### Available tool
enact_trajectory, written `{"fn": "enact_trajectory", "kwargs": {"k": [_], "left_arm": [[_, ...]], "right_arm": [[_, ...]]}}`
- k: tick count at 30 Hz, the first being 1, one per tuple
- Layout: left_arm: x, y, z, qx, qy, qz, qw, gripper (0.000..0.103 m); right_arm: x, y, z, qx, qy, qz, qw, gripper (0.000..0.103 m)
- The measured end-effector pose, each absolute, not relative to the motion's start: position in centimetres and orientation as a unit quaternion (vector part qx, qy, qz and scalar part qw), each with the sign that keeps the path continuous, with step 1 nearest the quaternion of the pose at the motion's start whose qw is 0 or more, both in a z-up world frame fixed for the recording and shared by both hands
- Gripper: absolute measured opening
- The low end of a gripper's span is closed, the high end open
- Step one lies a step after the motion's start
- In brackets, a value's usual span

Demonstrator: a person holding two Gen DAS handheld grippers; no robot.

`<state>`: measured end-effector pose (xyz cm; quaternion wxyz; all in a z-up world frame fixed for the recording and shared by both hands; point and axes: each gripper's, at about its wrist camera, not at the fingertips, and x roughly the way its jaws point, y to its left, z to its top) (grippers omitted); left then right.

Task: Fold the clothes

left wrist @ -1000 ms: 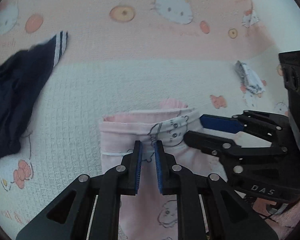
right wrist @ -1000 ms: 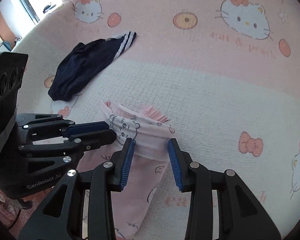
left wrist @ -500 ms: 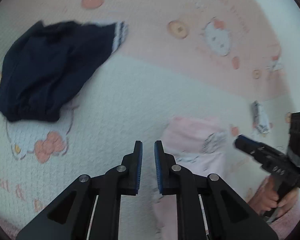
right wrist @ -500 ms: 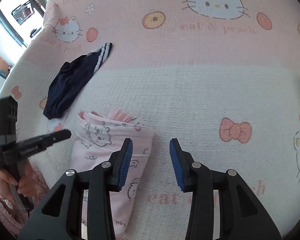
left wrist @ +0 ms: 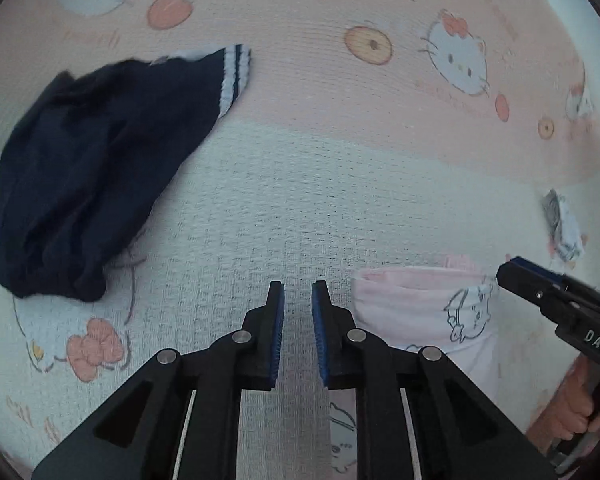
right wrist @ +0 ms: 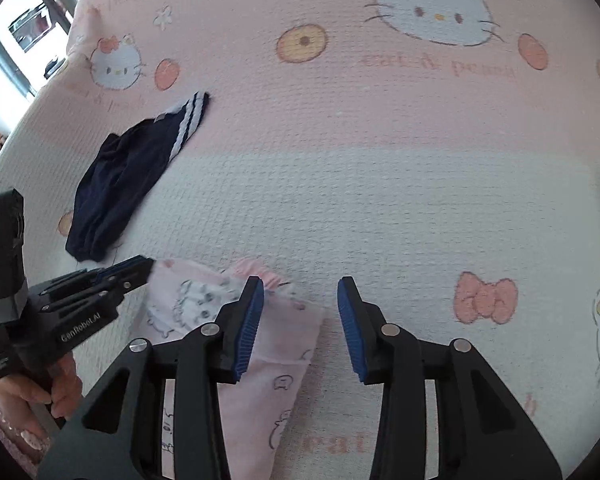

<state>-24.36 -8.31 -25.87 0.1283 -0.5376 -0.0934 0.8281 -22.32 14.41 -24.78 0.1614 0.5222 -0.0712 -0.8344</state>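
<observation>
My left hand-held gripper (left wrist: 298, 320) hangs over the bedspread (left wrist: 340, 184) with its blue pads drawn close together, a narrow gap between them, nothing clamped. The folded pink garment (left wrist: 428, 312) lies just to the right of its tips, apart from them. The navy garment (left wrist: 88, 184) with white-striped trim lies crumpled ahead and to the left, well apart from the tips.

My right hand-held gripper (right wrist: 300, 320) has its pads spread wide, nothing between them but bedspread (right wrist: 380, 208). The pink garment (right wrist: 204, 300) lies under and to the left of its left finger (right wrist: 248, 324); whether the pad touches the fabric I cannot tell. The navy garment (right wrist: 128, 184) sits far ahead to the left. A small grey-and-white cloth item (left wrist: 562, 224) lies ahead and to the right of the left hand-held gripper, beyond the pink garment.
</observation>
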Motion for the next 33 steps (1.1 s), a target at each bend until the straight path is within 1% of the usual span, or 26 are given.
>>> {"fn": "enact_trajectory", "kwargs": {"k": [2, 4, 6, 7, 9, 10, 11, 12, 14, 17, 18, 20, 22, 24, 26, 27, 28, 29, 32, 33], "left_arm": [[-22.8, -8.2, -23.7, -0.514, -0.11, 0.835, 0.16, 0.017], [-21.1, -7.1, -22.7, -0.509, -0.101, 0.833, 0.191, 0.02], [-19.4, -5.8, -22.4, -0.513, -0.087, 0.825, 0.22, 0.027], [-19.0, -5.0, -23.0, -0.525, -0.076, 0.817, 0.227, 0.028], [-19.1, -3.4, -25.2, -0.557, -0.028, 0.803, 0.208, 0.028], [-19.2, -3.1, -26.0, -0.567, -0.016, 0.8, 0.198, 0.028], [-19.3, -3.3, -26.3, -0.57, -0.02, 0.798, 0.192, 0.032], [-19.5, -3.5, -26.6, -0.574, -0.023, 0.797, 0.186, 0.033], [-19.6, -4.0, -27.0, -0.578, -0.03, 0.797, 0.172, 0.033], [-18.7, -4.5, -26.1, -0.573, -0.026, 0.804, 0.156, 0.034], [-18.1, -4.4, -25.6, -0.569, -0.022, 0.807, 0.156, 0.034], [-16.8, -4.1, -24.5, -0.559, -0.02, 0.813, 0.16, 0.034], [-15.4, -4.2, -24.3, -0.561, -0.035, 0.812, 0.159, 0.034], [-14.3, -4.3, -24.9, -0.573, -0.046, 0.804, 0.15, 0.034], [-13.8, -4.4, -26.2, -0.592, -0.027, 0.795, 0.131, 0.034], [-13.6, -4.5, -26.9, -0.601, -0.018, 0.789, 0.121, 0.042], [-13.6, -5.0, -27.2, -0.608, -0.028, 0.786, 0.113, 0.047], [-13.7, -6.0, -27.1, -0.611, -0.057, 0.783, 0.103, 0.047], [-13.0, -8.3, -25.7, -0.599, -0.125, 0.788, 0.07, 0.047], [-12.5, -8.6, -25.4, -0.595, -0.141, 0.788, 0.068, 0.046]], "right_arm": [[-21.4, 15.2, -24.1, 0.522, -0.085, -0.832, 0.165, 0.039], [-20.4, 15.6, -23.5, 0.523, -0.092, -0.83, 0.171, 0.039], [-18.8, 14.8, -23.6, 0.526, -0.075, -0.827, 0.184, 0.039], [-18.0, 14.2, -23.9, 0.529, -0.063, -0.825, 0.188, 0.039], [-16.6, 13.1, -25.5, 0.546, -0.036, -0.814, 0.194, 0.039], [-15.9, 13.1, -26.2, 0.551, -0.021, -0.812, 0.191, 0.039], [-15.2, 13.0, -27.0, 0.557, -0.006, -0.809, 0.188, 0.039], [-14.5, 13.0, -27.7, 0.562, 0.009, -0.806, 0.185, 0.041], [-13.7, 14.0, -27.8, 0.577, 0.022, -0.8, 0.162, 0.044], [-12.5, 15.5, -26.4, 0.57, 0.062, -0.812, 0.109, 0.044], [-11.9, 15.7, -25.7, 0.556, 0.054, -0.82, 0.123, 0.044], [-11.1, 15.5, -25.0, 0.545, 0.002, -0.822, 0.164, 0.044], [-10.7, 14.5, -25.1, 0.546, -0.029, -0.813, 0.2, 0.044], [-10.0, 13.0, -26.3, 0.561, 0.003, -0.8, 0.212, 0.042], [-9.3, 12.5, -28.0, 0.581, 0.049, -0.789, 0.197, 0.042], [-9.1, 12.9, -28.4, 0.585, 0.048, -0.786, 0.192, 0.043], [-9.1, 14.0, -28.3, 0.59, 0.03, -0.786, 0.183, 0.043], [-9.2, 14.9, -28.2, 0.598, 0.023, -0.784, 0.165, 0.043], [-8.8, 16.7, -27.2, 0.584, 0.024, -0.799, 0.14, 0.044], [-8.7, 17.1, -26.8, 0.58, -0.004, -0.8, 0.153, 0.044]]}}
